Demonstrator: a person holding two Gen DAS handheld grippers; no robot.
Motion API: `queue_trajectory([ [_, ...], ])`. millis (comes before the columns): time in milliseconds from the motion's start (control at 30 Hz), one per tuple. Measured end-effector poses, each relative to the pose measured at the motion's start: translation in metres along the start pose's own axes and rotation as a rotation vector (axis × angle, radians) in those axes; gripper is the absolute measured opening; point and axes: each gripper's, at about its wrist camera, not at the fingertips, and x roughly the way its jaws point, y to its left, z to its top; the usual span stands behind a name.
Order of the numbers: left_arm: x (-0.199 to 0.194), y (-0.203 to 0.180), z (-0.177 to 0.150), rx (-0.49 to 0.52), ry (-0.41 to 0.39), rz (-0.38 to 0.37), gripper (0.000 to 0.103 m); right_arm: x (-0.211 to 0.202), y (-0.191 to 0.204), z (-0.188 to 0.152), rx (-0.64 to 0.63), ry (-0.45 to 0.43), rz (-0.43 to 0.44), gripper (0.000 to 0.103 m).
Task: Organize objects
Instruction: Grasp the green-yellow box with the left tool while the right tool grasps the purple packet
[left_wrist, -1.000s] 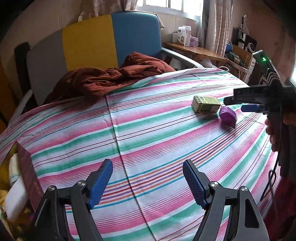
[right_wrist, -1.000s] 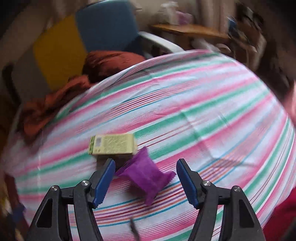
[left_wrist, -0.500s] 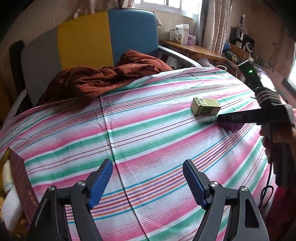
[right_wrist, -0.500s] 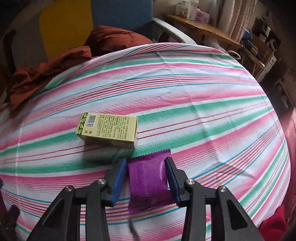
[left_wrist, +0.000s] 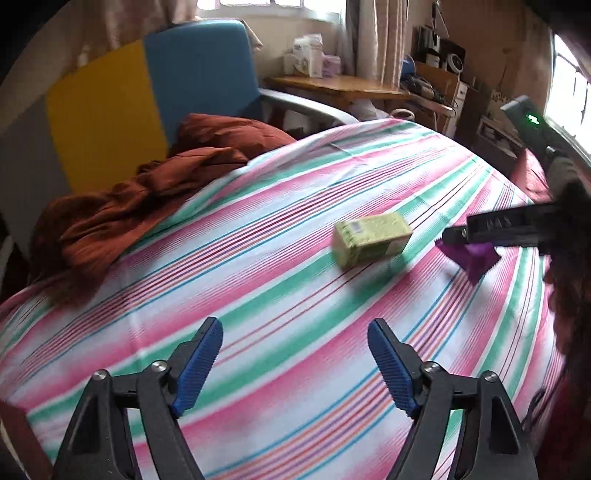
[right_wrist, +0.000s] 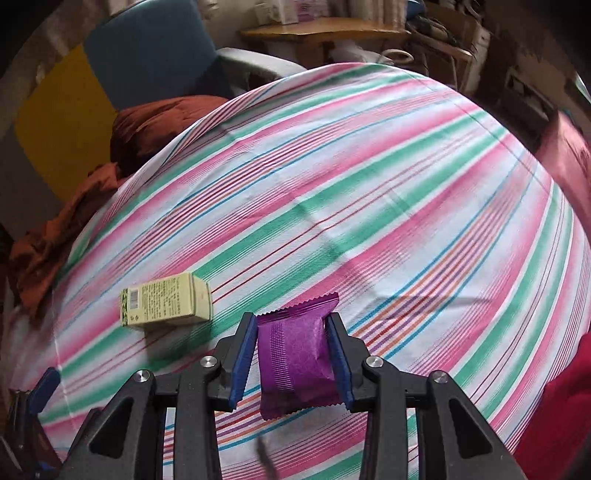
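My right gripper (right_wrist: 293, 332) is shut on a purple snack packet (right_wrist: 295, 360) and holds it a little above the striped bedsheet (right_wrist: 369, 206). The packet (left_wrist: 471, 256) also shows in the left wrist view, hanging from the right gripper (left_wrist: 458, 236) at the right. A pale green box (right_wrist: 166, 301) lies on the sheet just left of the packet; in the left wrist view the box (left_wrist: 371, 238) is ahead and to the right. My left gripper (left_wrist: 295, 363) is open and empty above the sheet's near part.
A rumpled rust-brown blanket (left_wrist: 147, 199) lies at the bed's far left, in front of a yellow and blue chair (left_wrist: 147, 92). A wooden desk (left_wrist: 340, 85) with boxes stands beyond the bed. A red cloth (right_wrist: 565, 158) lies at the right edge.
My right gripper closed on the purple packet and has lifted it off the sheet. My left gripper view has swung right, bringing the green box nearer the centre.
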Motion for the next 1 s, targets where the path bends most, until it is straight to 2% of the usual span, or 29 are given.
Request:
queue_trajectory([
  [100, 0.012, -0.010, 0.023, -0.027, 0.009, -0.023, 0.085, -0.008, -0.016, 0.000, 0.087, -0.025, 0.051, 0.038],
  [233, 0.031, -0.027, 0.044, -0.068, 0.029, -0.016, 0.087, -0.019, -0.026, -0.001, 0.140, -0.067, 0.087, 0.038],
  [367, 0.055, -0.047, 0.060, -0.089, 0.056, 0.018, 0.089, -0.027, -0.028, -0.003, 0.157, -0.100, 0.097, 0.038],
  [500, 0.074, -0.062, 0.073, -0.095, 0.059, 0.037, 0.096, -0.027, -0.028, -0.005, 0.165, -0.099, 0.119, 0.038],
  [600, 0.090, -0.065, 0.077, -0.091, 0.073, 0.052, 0.093, -0.026, -0.023, -0.006, 0.145, -0.096, 0.119, 0.038],
  [633, 0.093, -0.062, 0.076, -0.094, 0.076, 0.053, 0.074, -0.025, -0.021, -0.006, 0.132, -0.090, 0.118, 0.038],
  [667, 0.096, -0.057, 0.072, -0.108, 0.091, 0.056, 0.075, -0.023, -0.018, -0.006, 0.115, -0.080, 0.119, 0.038],
  [800, 0.078, -0.034, 0.050, -0.146, 0.064, 0.036, 0.075, -0.013, -0.002, -0.009, 0.032, -0.021, 0.146, 0.038],
  [1000, 0.021, 0.009, -0.020, -0.221, 0.045, 0.133, 0.075, -0.007, 0.055, -0.029, -0.226, 0.055, 0.227, 0.038],
])
